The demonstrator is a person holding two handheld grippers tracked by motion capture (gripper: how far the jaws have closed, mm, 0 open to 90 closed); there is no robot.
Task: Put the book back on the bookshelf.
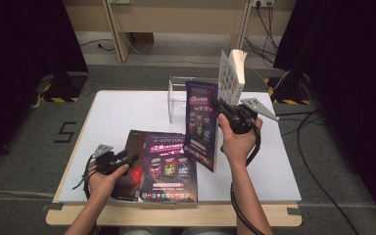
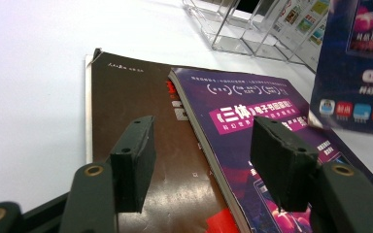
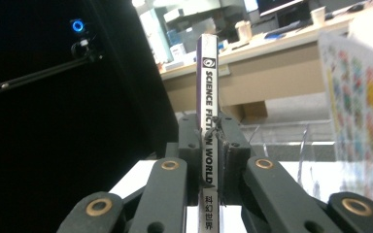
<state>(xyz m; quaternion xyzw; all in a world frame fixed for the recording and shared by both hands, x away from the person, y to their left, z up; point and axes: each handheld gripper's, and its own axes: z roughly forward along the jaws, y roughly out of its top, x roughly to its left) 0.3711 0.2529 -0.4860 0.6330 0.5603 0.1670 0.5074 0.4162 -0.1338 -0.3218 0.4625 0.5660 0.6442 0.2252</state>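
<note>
From the high view, the right gripper (image 1: 223, 113) holds a purple magazine (image 1: 201, 125) upright above the middle of the white table (image 1: 122, 115), lifted off the surface and turned so its cover faces the person; its jaws are clamped on the magazine's right edge. Just behind it stands a clear plastic rack (image 1: 178, 100), and at the rack's right end another book (image 1: 231, 76) with a tiled, many-coloured cover stands on end. Nearer the person, at the left, the left gripper (image 1: 133, 157) rests low over two magazines lying flat: a second purple magazine (image 1: 170, 169) lies partly on top of a brown magazine (image 1: 132, 142). The left gripper view shows what the high view cannot: its two black jaws stand wide apart with nothing between them, one over the brown magazine (image 2: 141, 97) and one over the flat purple magazine (image 2: 243, 107), whose left edge overlaps the brown one; the held magazine (image 2: 354, 87) hangs at the far right, and the rack (image 2: 238, 29) sits beyond. The right gripper view alone shows the held magazine's spine (image 3: 208, 121), white with "SCIENCE FICTION WORLD" printed down it, pinched tight between the right gripper's (image 3: 209, 145) jaws and standing straight up, with the tiled book (image 3: 354, 111) at the right and the rack (image 3: 291, 141) behind.
</note>
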